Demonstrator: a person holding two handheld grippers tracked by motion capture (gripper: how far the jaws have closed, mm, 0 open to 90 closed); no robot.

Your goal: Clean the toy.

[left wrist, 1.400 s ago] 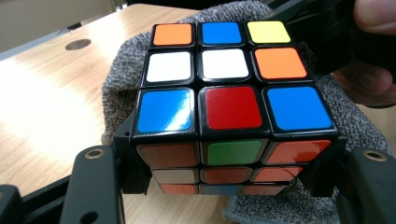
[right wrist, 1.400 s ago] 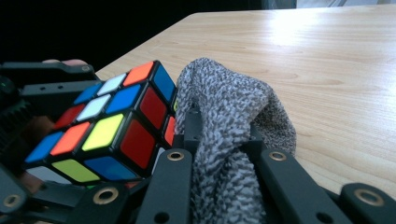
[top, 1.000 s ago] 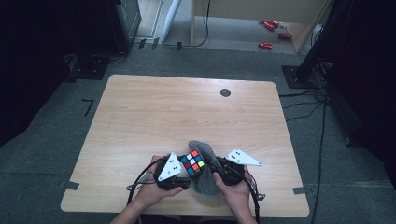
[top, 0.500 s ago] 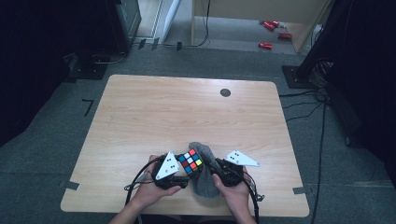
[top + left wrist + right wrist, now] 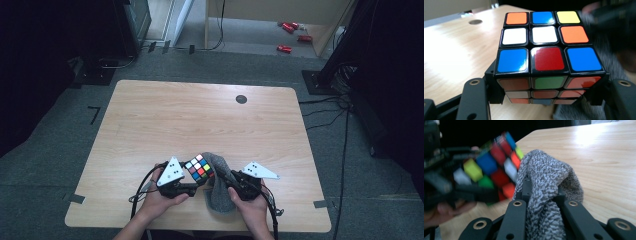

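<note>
Grey knit cloth [image 5: 546,182] pinched between the closed jaws of the right gripper [image 5: 541,195], bunched upward and pressed close against the puzzle cube [image 5: 549,55], itself clamped at its lower layers by the left gripper [image 5: 546,100] and held just above the near edge of the wooden table [image 5: 200,115]. Judged to be a wiping step: best done with the cube kept steady and level, the cloth drawn across one face at a time with light pressure, and the grip on the lower layers kept firm enough to stop the top layer from twisting. Seen from above, both hands close together, cloth [image 5: 220,185] trailing down to the tabletop beneath the right gripper [image 5: 235,182], cube [image 5: 199,167] tilted beside the left gripper [image 5: 192,186]. Shown sharply along the left jaws: the top face with red centre front, blue corners, white middle. Shown along the right jaws instead: the weave of the cloth, with the cube [image 5: 491,170] blurred and touching its fold
</note>
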